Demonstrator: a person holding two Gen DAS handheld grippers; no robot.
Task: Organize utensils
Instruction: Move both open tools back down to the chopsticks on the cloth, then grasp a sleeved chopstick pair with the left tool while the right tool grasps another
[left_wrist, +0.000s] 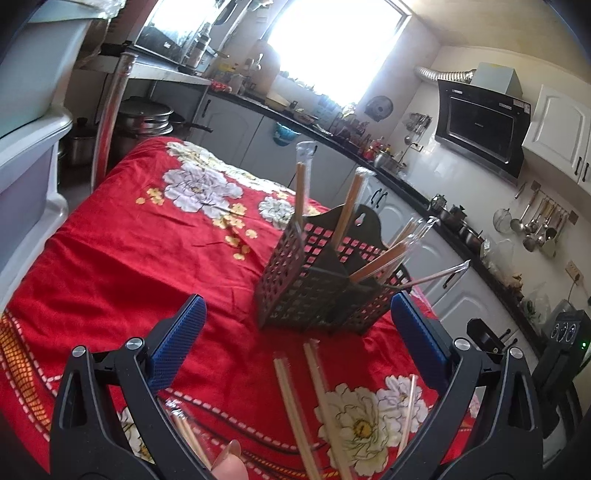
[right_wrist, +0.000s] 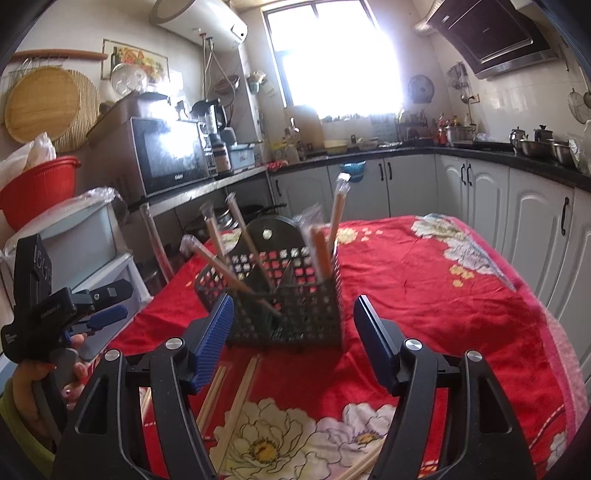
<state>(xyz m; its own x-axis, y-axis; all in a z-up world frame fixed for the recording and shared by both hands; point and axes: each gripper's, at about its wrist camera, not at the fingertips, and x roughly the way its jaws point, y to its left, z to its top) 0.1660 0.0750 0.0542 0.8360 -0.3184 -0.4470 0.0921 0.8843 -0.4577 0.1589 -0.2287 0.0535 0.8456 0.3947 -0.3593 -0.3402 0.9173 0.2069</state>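
A dark perforated utensil basket stands on the red floral tablecloth and holds several plastic-wrapped chopstick pairs standing upright or leaning. More wrapped chopstick pairs lie loose on the cloth in front of it. My left gripper is open and empty, just short of the basket, above the loose pairs. In the right wrist view the basket sits straight ahead, loose chopsticks lie below, and my right gripper is open and empty. The left gripper shows at the left edge.
Kitchen counters with white cabinets run around the table's far sides. A microwave and a red basin stand left. A metal post and storage drawers stand beside the table's far left.
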